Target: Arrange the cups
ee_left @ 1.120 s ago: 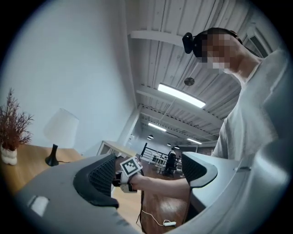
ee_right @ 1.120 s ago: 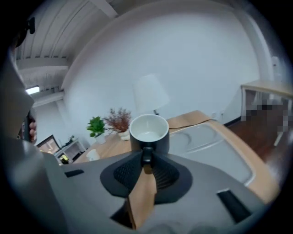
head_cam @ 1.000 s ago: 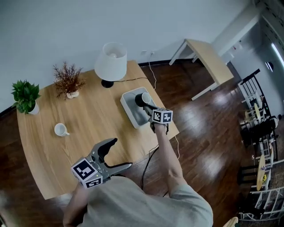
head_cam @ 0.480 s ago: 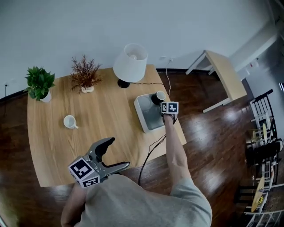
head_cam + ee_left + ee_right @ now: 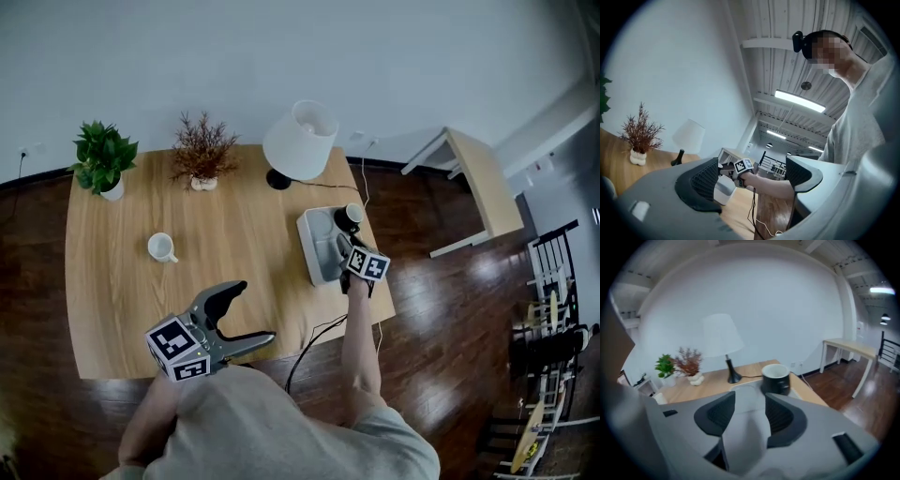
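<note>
head view: a wooden table (image 5: 112,281) fills the left and centre of the frame. the white cup (image 5: 162,247) stands alone at centre left of the tabletop, well apart from everything else. the black cup (image 5: 351,217) sits in the upper right corner of a grey tray (image 5: 317,258) near the table's right edge. a lamp (image 5: 300,141), a pot of dried twigs (image 5: 203,155) and a green plant (image 5: 103,159) line the top edge. a black cable (image 5: 314,337) hangs off the lower right side.

left gripper (image 5: 253,312): low in the frame over the near table edge, jaws spread wide, nothing in them.

a marker cube (image 5: 367,264) sits over the tray just below the black cup (from up here it covers the jaws, so no reading of the gap).

the right gripper view fills that in. right gripper (image 5: 749,404): jaws partly apart, only bare tray between them. the black cup is upright with a white inside, just beyond the right-hand jaw and not gripped. whether the jaw tip touches it, cannot tell.

the left gripper view alone shows the person: head camera at top, ceiling lights at centre right. the person's right arm (image 5: 768,183) reaches across the wide gap between the jaws.
</note>
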